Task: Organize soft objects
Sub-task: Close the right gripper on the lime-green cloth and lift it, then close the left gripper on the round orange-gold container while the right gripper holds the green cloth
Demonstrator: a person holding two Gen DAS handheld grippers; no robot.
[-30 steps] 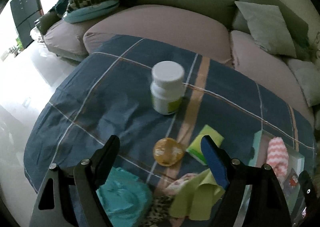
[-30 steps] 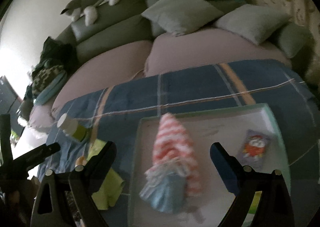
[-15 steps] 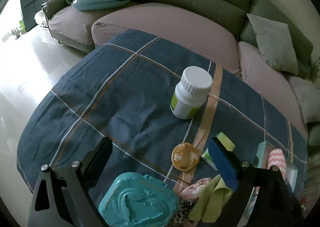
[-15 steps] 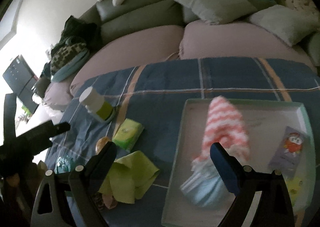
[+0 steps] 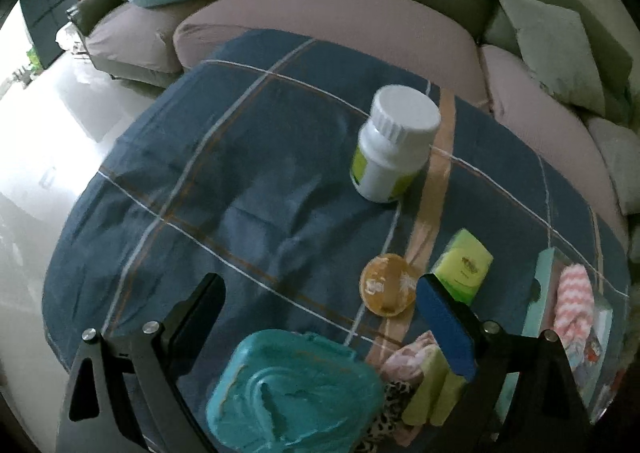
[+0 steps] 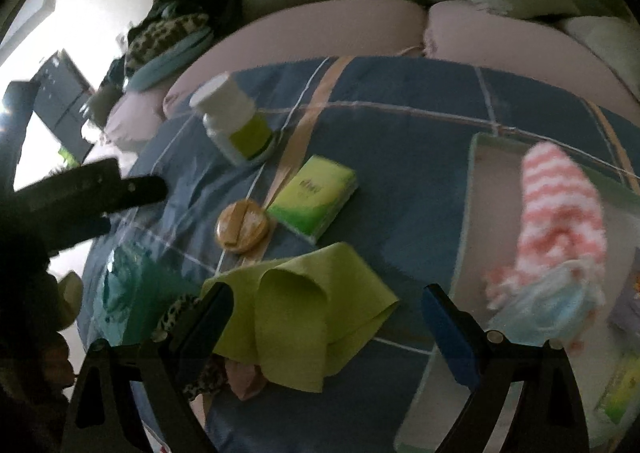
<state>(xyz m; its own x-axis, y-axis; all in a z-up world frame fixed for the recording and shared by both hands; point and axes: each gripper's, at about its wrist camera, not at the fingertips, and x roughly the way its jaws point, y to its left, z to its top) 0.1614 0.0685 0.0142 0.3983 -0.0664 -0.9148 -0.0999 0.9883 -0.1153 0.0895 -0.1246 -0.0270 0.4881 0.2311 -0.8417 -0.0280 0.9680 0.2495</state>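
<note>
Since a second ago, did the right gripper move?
Yes. The right gripper has swung leftward in its own view, off the tray with the striped sock, and now frames the green cloth.

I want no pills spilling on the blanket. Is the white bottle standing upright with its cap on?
Yes, upright and capped. The white bottle stands on its base on the blanket, with the ribbed cap seated on top.

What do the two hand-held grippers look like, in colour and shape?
The left hand-held gripper and the right hand-held gripper look alike: a black frame with triangular cut-outs and silver screws, and two long black fingers. On each, one finger carries a blue pad. No cables or sleeves are visible.
</note>
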